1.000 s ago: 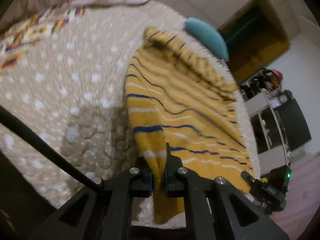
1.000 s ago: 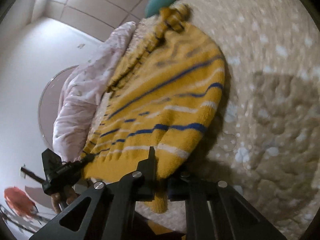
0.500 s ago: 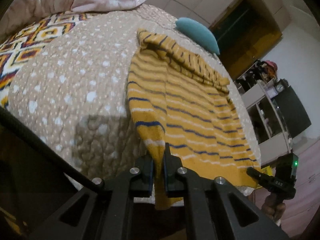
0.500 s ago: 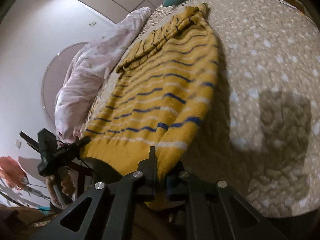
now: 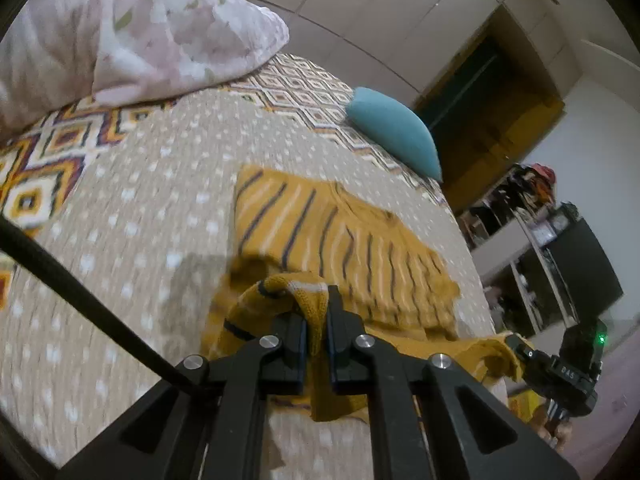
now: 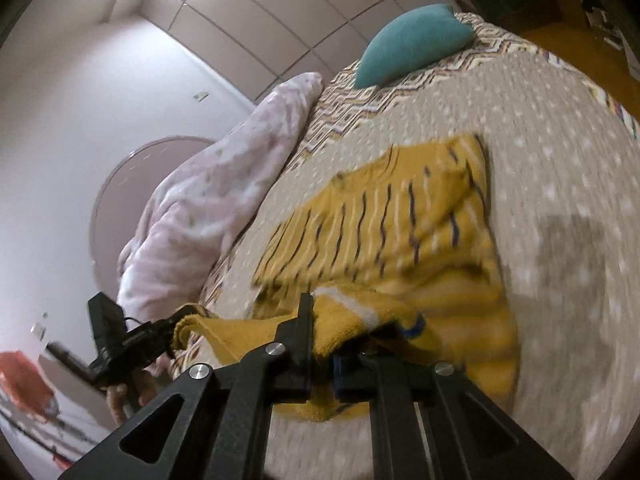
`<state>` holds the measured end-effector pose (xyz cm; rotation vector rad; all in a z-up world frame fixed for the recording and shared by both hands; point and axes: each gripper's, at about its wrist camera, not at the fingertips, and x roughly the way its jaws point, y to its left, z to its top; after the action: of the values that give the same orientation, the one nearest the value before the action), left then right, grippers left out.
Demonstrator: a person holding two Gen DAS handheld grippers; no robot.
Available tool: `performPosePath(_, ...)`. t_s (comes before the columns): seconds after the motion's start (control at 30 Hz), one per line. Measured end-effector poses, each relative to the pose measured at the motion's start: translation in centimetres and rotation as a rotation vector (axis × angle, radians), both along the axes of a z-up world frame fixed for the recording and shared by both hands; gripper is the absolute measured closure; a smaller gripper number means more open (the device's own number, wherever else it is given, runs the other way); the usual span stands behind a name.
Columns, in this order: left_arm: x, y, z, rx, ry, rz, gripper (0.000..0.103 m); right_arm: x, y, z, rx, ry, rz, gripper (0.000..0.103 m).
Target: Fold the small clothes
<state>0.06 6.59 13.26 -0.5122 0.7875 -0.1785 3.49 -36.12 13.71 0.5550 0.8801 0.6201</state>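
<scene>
A mustard-yellow knitted sweater (image 5: 344, 236) with navy and white stripes lies on the bed, its far part flat and its near hem lifted off the cover. My left gripper (image 5: 318, 320) is shut on one hem corner, which bunches up between the pads. My right gripper (image 6: 320, 320) is shut on the other hem corner of the sweater (image 6: 400, 224). The hem hangs stretched between the two grippers. The right gripper (image 5: 516, 350) appears at the lower right of the left wrist view, and the left gripper (image 6: 178, 320) at the lower left of the right wrist view.
The bed has a beige dotted quilt (image 5: 132, 216) over a diamond-patterned sheet. A teal pillow (image 5: 394, 134) lies at the far side, a pink crumpled duvet (image 5: 120, 32) beside it. Cluttered shelves (image 5: 532, 216) stand past the bed's right edge.
Both grippers rose and moved forward over the bed with the hem, which now bunches and doubles over toward the collar. More of the room and the far bed shows.
</scene>
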Motion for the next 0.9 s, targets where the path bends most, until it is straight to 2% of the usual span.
performPosePath(0.2,6.3,-0.4,-2.4,-0.004,0.083,0.012,0.096,6.3,1.2,-2.1,-0.045,0.057,-0.033,0.095)
performPosePath(0.37,11.1,-0.5,-3.9,-0.031,0.119,0.007,0.095,11.0,1.3,-3.4,-0.051,0.089,-0.056,0.095)
performPosePath(0.57,16.7,0.7,-5.6,-0.162,0.164,0.023,0.090,18.0,0.3,-6.6,0.016,0.188,-0.113,0.092)
performPosePath(0.63,18.2,1.4,-6.5,-0.209,0.184,0.039,0.082,19.7,0.0,-7.7,0.039,0.226,-0.136,0.089)
performPosePath(0.77,19.8,2.6,-7.7,-0.304,0.201,0.061,0.071,22.5,-0.5,-9.6,0.086,0.275,-0.175,0.074)
performPosePath(0.83,20.1,3.4,-8.1,-0.338,0.187,0.096,0.054,23.4,-0.6,-10.0,0.112,0.285,-0.178,0.066)
performPosePath(0.9,20.2,4.3,-8.2,-0.346,0.175,0.147,0.045,24.0,-0.8,-10.5,0.138,0.296,-0.189,0.060)
